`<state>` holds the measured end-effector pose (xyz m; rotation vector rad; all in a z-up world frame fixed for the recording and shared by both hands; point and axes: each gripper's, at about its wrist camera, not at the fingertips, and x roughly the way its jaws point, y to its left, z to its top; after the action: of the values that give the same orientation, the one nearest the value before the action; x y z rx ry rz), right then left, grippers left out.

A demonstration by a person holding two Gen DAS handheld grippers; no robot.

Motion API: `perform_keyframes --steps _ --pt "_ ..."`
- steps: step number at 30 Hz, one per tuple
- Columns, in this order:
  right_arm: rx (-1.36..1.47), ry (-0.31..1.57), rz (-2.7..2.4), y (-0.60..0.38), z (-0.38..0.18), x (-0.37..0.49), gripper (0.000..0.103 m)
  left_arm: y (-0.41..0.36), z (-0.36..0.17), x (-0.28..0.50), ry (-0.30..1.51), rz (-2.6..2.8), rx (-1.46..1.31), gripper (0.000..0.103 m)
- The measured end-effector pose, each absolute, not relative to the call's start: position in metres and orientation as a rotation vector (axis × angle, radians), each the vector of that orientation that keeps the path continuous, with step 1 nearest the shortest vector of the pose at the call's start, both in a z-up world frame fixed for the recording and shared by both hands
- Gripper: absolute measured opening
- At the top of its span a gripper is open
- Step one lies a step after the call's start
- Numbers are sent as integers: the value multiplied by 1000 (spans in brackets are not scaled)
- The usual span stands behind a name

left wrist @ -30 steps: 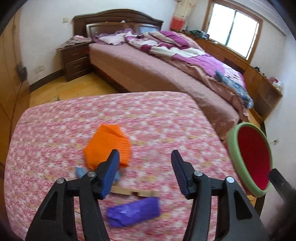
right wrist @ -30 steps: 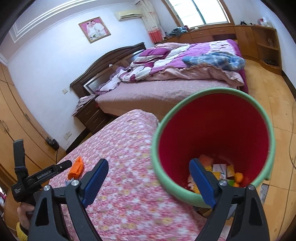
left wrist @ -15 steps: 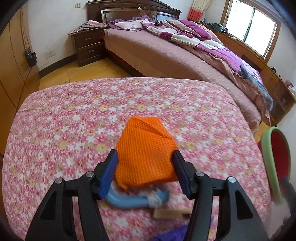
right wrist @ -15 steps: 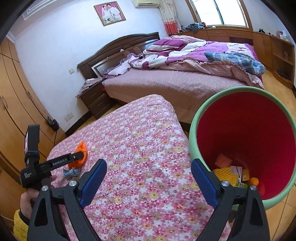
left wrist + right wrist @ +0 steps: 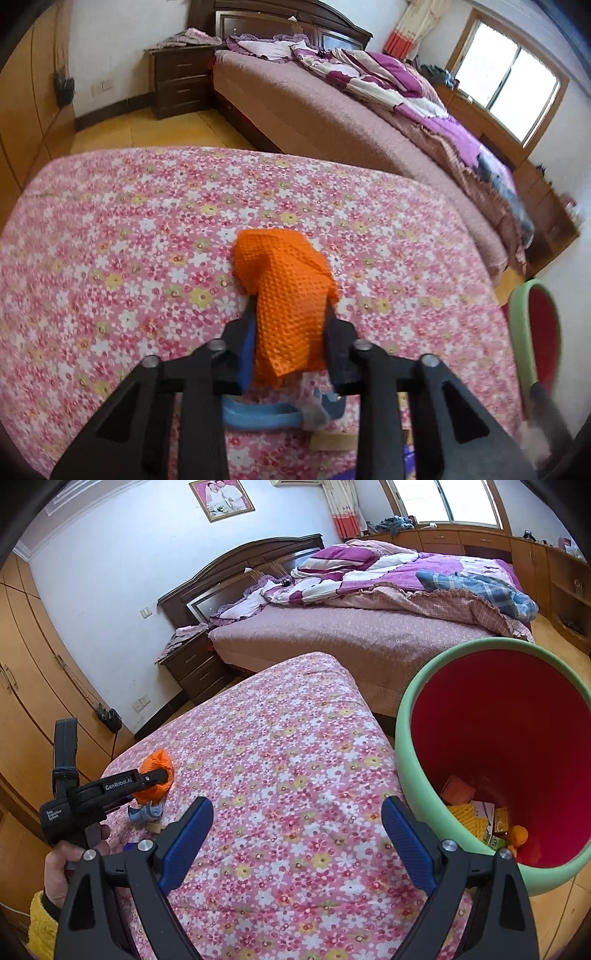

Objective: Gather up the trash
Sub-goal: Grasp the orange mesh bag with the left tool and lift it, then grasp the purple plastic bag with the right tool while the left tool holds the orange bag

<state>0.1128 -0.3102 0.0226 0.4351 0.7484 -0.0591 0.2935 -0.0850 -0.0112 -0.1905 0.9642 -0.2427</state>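
Note:
My left gripper (image 5: 290,332) is shut on a crumpled orange mesh cloth (image 5: 288,291) that rests on the pink floral table (image 5: 147,236). The same grip shows in the right wrist view, with the left gripper (image 5: 162,775) on the orange cloth (image 5: 157,764). A blue plastic piece (image 5: 266,415) lies just under the left gripper, with a small wooden piece (image 5: 334,441) beside it. My right gripper (image 5: 297,834) is open and empty above the table. The green bin with a red inside (image 5: 424,716) stands off the table's right edge and holds several bits of trash (image 5: 476,819).
A purple scrap (image 5: 410,458) peeks out at the table's near edge. A large bed (image 5: 369,627) stands behind the table, with a dark nightstand (image 5: 195,664) to its left. Wooden wardrobes (image 5: 33,686) line the left wall.
My left gripper has moved forward and closed on the orange cloth. My right gripper has swung left, away from over the bin, and stays open.

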Motion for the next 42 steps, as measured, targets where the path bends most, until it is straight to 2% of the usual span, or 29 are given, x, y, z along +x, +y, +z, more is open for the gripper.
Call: perform_keyframes --steps 5,13,20,27,42 --pt "438 737 -51 -304 30 106 94 -73 1 277 935 -262 -214 20" --pt "423 723 -12 -281 44 96 94 -37 51 231 803 -272 -250 20" --pt "414 725 29 -255 55 91 94 -7 72 200 774 -222 -218 20" --pt "376 747 67 -220 56 89 94 24 59 174 774 -131 -193 20" --pt "257 896 100 -163 10 125 94 60 6 157 855 -30 -201 20"
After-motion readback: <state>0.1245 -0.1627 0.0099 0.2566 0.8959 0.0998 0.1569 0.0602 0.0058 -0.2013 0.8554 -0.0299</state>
